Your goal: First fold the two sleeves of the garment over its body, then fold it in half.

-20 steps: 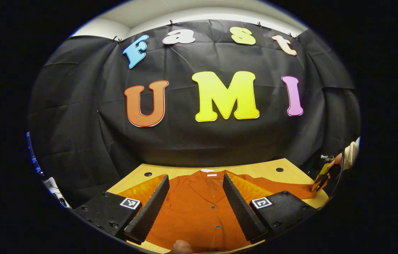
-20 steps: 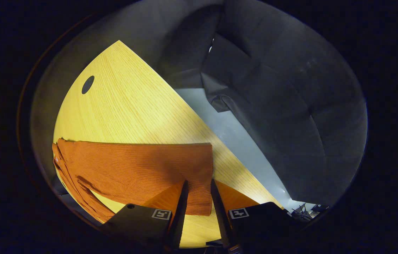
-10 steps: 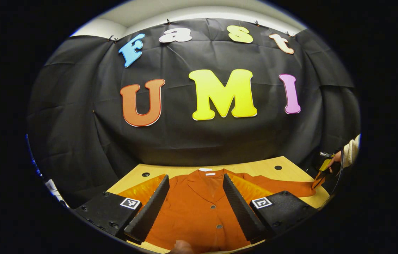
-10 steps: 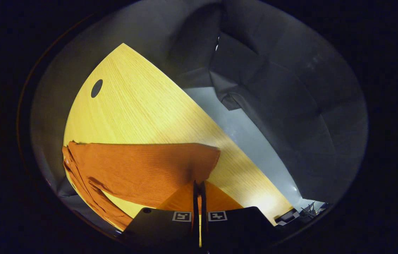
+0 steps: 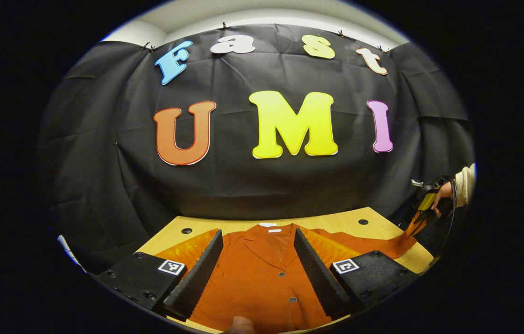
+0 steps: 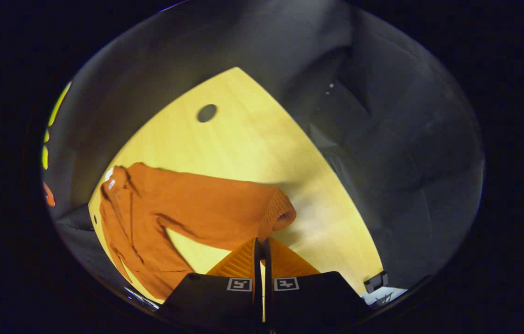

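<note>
I see a big wooden table, and in the right gripper view its bare top has a dark round hole near the far edge. On the table lies the orange garment, flat on its back with its buttons up and its collar toward the far side. Its body sits in the middle of the table, close to me.

One sleeve sticks out to the side. Its end is lifted off the wood and curls up a little at the cuff.

My right gripper has its two fingers pressed tight together on the end of that sleeve. In the left gripper view I see that gripper far off to the side, with a hand holding it.

My left gripper hangs over the body of the garment. Its fingers are wide apart and hold nothing.
</note>
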Motion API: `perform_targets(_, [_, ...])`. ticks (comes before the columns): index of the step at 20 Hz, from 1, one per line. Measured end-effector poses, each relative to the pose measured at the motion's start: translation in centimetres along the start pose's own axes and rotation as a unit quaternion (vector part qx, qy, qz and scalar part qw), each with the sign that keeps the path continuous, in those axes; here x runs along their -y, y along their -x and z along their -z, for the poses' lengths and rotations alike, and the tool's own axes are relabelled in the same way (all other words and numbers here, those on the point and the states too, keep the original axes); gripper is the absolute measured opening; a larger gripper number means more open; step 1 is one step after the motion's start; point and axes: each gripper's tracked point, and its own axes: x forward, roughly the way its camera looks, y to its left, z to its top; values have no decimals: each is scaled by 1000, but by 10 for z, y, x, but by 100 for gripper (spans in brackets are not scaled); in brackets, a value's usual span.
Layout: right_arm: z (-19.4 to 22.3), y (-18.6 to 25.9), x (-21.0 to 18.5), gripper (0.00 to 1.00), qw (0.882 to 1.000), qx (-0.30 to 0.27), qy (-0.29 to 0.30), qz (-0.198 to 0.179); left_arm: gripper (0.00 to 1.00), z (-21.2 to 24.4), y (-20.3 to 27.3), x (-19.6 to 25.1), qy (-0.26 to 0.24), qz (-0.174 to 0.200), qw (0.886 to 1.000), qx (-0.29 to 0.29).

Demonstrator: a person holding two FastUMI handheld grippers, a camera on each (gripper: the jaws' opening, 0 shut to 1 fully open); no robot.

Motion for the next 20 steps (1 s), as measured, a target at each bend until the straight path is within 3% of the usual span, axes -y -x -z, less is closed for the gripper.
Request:
perform_targets(6, [11,42,-156,2,992,24,105,-61,99,2,0,-40,18,-1,1000,6])
perform_targets(12, [63,48,-324,2,974,4,192,-120,100,13,9,-84,12,-12,1000,4])
perform_targets(14, [87,42,-370,2,968,-11,214,-133,99,16,11,-98,14,-18,1000,1])
perform_targets(15, [98,39,-391,2,964,-17,225,-140,94,18,13,-107,14,-22,1000,1])
perform_targets(16, [106,35,-412,2,962,-21,232,-145,99,19,13,-114,13,-27,1000,1])
perform_targets(20, [139,15,-480,2,953,-44,248,-165,99,29,14,-129,12,-38,999,-11])
